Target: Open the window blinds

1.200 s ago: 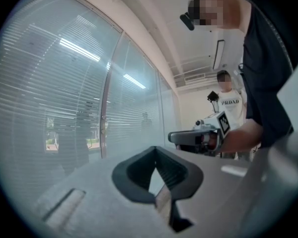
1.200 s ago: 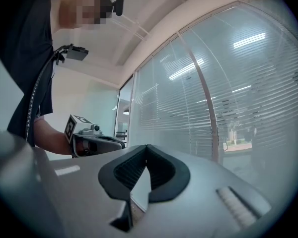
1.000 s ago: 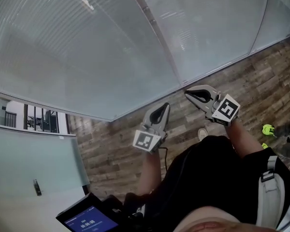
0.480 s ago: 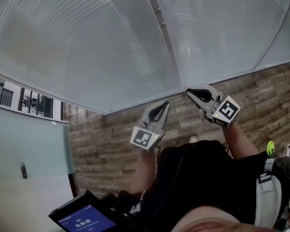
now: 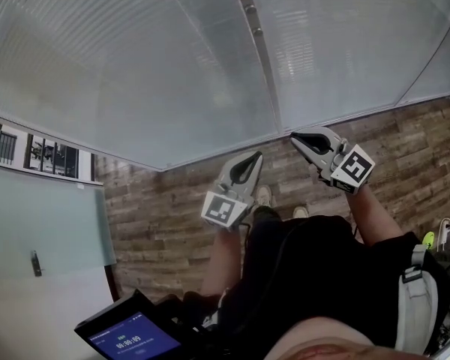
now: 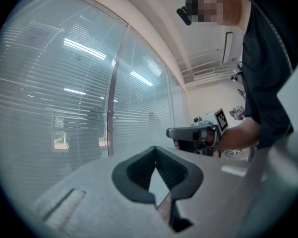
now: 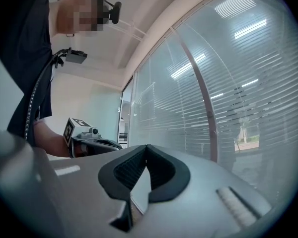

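White slatted blinds (image 5: 135, 66) hang shut behind glass panes, split by a grey upright post (image 5: 261, 51). My left gripper (image 5: 253, 157) points level at the foot of the blinds, its pads together with nothing between them. My right gripper (image 5: 295, 136) is held beside it to the right, also shut and empty, its tip close to the lower edge of the pane. The left gripper view has the blinds (image 6: 49, 98) and post (image 6: 111, 113) on its left beyond the closed tips (image 6: 155, 148). In the right gripper view the blinds (image 7: 238, 93) lie to the right of the closed tips (image 7: 146, 147).
Brown wood-plank floor (image 5: 172, 216) runs below the window. A frosted glass door with a handle (image 5: 34, 263) stands at the left. A dark device with a lit screen (image 5: 131, 334) sits at bottom left. The person's shoe (image 5: 264, 195) shows under the left gripper.
The person and both grippers have shifted a little along the window; the post now sits further right in view and a shoe has appeared. Both grippers stay shut.
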### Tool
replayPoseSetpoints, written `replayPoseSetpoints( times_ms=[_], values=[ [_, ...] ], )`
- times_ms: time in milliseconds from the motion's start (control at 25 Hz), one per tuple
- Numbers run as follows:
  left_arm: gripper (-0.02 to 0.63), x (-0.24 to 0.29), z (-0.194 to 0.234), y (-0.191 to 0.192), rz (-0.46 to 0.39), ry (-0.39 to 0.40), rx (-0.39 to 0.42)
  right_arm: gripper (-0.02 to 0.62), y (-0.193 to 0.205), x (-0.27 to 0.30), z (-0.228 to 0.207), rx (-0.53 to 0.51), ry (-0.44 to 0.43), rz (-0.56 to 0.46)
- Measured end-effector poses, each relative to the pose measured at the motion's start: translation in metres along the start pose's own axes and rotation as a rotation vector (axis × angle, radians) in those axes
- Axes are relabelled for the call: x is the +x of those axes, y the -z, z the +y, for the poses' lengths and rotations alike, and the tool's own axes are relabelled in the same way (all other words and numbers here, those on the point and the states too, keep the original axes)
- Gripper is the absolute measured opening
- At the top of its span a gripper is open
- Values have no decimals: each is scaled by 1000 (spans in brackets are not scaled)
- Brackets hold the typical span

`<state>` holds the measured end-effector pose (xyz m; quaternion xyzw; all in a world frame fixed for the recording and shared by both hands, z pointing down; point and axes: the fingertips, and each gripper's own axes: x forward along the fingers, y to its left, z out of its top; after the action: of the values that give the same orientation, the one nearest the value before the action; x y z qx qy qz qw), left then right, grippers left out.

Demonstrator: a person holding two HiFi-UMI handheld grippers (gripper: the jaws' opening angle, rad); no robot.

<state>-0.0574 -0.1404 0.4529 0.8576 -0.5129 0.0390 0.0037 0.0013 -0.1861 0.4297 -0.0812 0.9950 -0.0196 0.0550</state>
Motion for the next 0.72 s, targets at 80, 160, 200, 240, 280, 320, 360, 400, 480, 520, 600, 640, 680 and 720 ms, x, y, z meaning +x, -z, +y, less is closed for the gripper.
replayPoseSetpoints(
  times_ms=[80, 160, 200, 240, 280, 320, 360, 400, 480, 520, 600, 640, 680, 720],
  values=[
    [3, 13, 20, -2, 0, 21, -13, 6, 1, 13, -18, 8, 25, 3],
    [3, 22, 35, -5, -1, 38, -13, 6, 0, 22, -31, 6, 45, -11],
    [3, 24, 37, -7, -2, 45, -9, 6, -1, 22, -34, 3, 56, -21],
    [3, 24, 36, -9, -6, 52, -2, 6, -1, 21, -35, 2, 68, -24],
    [3, 25, 34, -11, -10, 59, 5, 6, -1, 18, -35, 0, 80, -25],
    [3, 25, 32, -13, -14, 68, 14, 6, -2, 16, -35, -5, 89, -29],
    [3, 26, 31, -15, -17, 78, 21, 6, -5, 14, -35, -12, 96, -34],
    [3, 28, 31, -16, -20, 88, 27, 6, -6, 14, -35, -21, 102, -36],
    [3, 32, 44, -15, -27, 106, 30, 6, -6, 23, -44, -29, 123, -28],
    [3, 36, 56, -13, -28, 114, 23, 6, -3, 33, -52, -25, 138, -19],
    [3, 44, 85, -9, -25, 129, 6, 6, 2, 57, -71, -16, 161, 2],
    [3, 47, 99, -9, -24, 136, -1, 6, 3, 70, -80, -15, 170, 10],
    [3, 51, 111, -9, -26, 142, -8, 6, 3, 80, -87, -17, 177, 16],
    [3, 53, 119, -10, -30, 148, -15, 6, 3, 88, -91, -24, 182, 22]
  ],
)
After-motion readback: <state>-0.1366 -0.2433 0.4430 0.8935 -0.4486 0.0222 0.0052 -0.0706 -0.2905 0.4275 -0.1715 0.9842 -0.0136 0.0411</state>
